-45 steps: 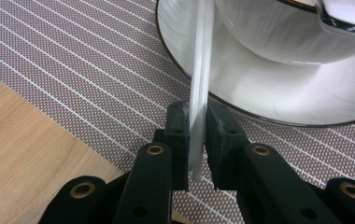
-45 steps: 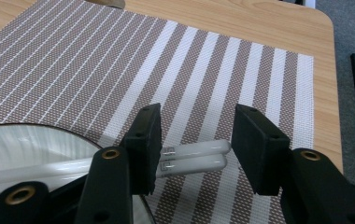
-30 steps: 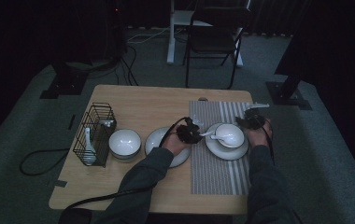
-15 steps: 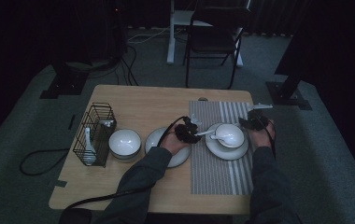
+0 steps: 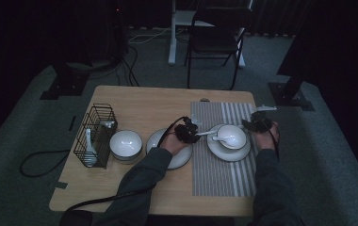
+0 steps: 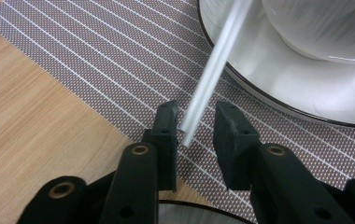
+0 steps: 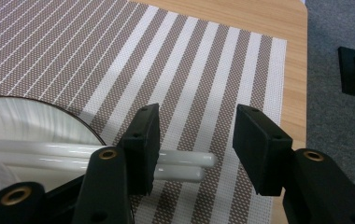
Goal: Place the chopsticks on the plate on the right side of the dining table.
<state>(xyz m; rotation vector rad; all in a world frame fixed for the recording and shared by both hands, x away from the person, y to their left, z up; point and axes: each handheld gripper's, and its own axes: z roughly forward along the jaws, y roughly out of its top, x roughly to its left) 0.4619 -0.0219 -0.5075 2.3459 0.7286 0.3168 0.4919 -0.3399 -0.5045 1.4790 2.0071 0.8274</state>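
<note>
As the high view shows it: a person works both grippers around the dark-rimmed plate (image 5: 226, 155), which carries a white bowl (image 5: 234, 135) on the striped mat (image 5: 219, 179).
Left gripper, high view: the left gripper (image 5: 186, 132) sits just off the plate's left edge, at the outer end of a white stick (image 5: 205, 132) that reaches back over the plate.
Right gripper, high view: the right gripper (image 5: 259, 123) rests just off the plate's right edge.
Left gripper view: the stick's end lies between the jaws, just outside the plate's rim. It is against one pad and a gap remains to the other. The jaws have just been closing, so they are narrow but not yet gripping.
Right gripper view: the jaws stand wide apart with only mat between them. A pair of white sticks (image 7: 185, 165), probably chopsticks, juts off the plate's rim, and its ends pass behind one jaw.
Doubt: whether the left gripper's stick belongs to that pair cannot be told.
Step in hand: most likely securing the stick's end beside the plate.
Next move: the left jaws need to close fully on the thin, round stick, squarely, so that it does not roll out. Only then should it be lifted clear of the plate and bowl.
</note>
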